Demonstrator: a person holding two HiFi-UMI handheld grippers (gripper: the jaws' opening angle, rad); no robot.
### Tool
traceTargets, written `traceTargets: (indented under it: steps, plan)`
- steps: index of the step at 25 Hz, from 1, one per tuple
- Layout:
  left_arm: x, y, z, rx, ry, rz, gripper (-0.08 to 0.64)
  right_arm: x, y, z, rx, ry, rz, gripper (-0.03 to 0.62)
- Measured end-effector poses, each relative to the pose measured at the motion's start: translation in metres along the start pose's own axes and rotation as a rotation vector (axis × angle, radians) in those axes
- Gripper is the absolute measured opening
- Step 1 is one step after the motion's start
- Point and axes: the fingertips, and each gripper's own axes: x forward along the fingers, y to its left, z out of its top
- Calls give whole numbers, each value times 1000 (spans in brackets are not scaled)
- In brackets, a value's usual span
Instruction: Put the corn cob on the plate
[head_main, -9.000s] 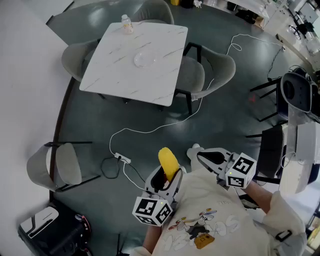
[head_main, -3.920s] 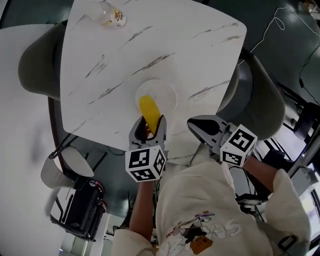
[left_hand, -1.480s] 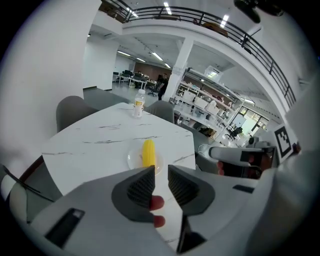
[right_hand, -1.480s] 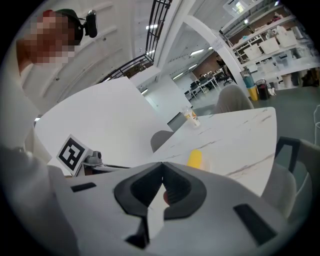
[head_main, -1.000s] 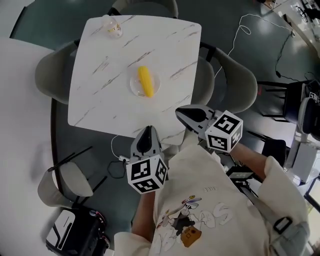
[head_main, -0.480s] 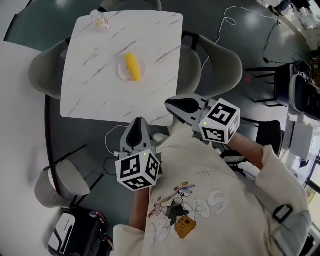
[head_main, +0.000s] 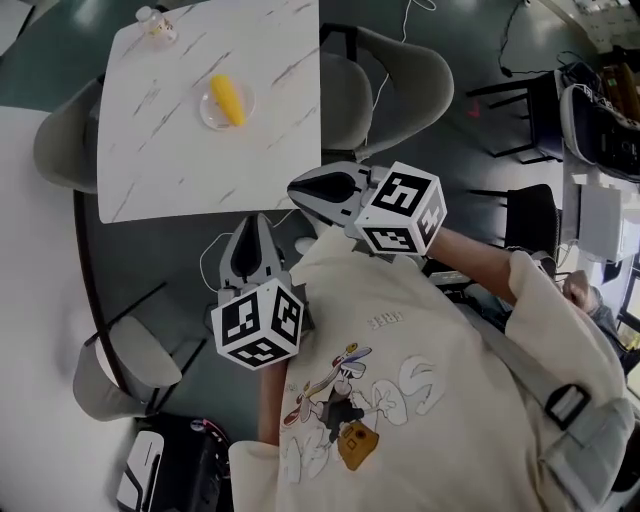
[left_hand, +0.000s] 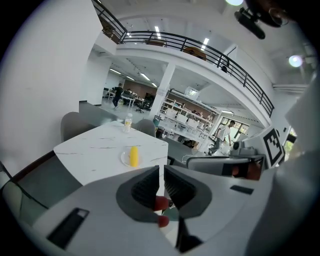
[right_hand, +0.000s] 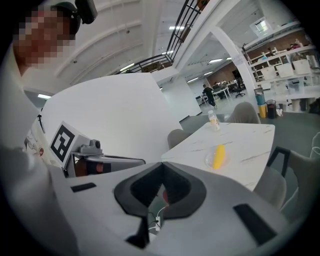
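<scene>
Left gripper (head_main: 255, 222), right gripper (head_main: 297, 188) near chest, angled downward, fingers (left_hand: 145, 186) closed, empty (corn cob (head_main: 227, 99) on plate (head_main: 209, 115)).

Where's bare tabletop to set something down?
The near half of the table, between the plate holding the corn cob and the near edge, is bare. So is the strip right of the plate. The far corner holds a bottle.

Yellow corn cob (head_main: 228, 100) on a clear plate (head_main: 207, 112), atop a white table (head_main: 200, 170) veined in grey; pale grey chairs (head_main: 345, 95) on a dark grey-green floor (head_main: 150, 250); grey left gripper (head_main: 253, 222) and right gripper (head_main: 297, 188) bear black-and-white square-patterned cubes; cream shirt (head_main: 430, 400) with cartoon print
</scene>
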Motion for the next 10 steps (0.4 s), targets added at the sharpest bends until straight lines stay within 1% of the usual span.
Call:
traceTargets:
  steps: [3,7,10]
  plan:
    - [-7,-2,-10,-1,1,-7,38,2,6,-13,-46,23,5,6]
    - [-17,-4,-15,-2,-6,-7,37,-5,8,-21,-18,22,-4,6]
    - [-26,-5,-16,7,-16,-4,38,-11,14,-24,-24,25,1,6]
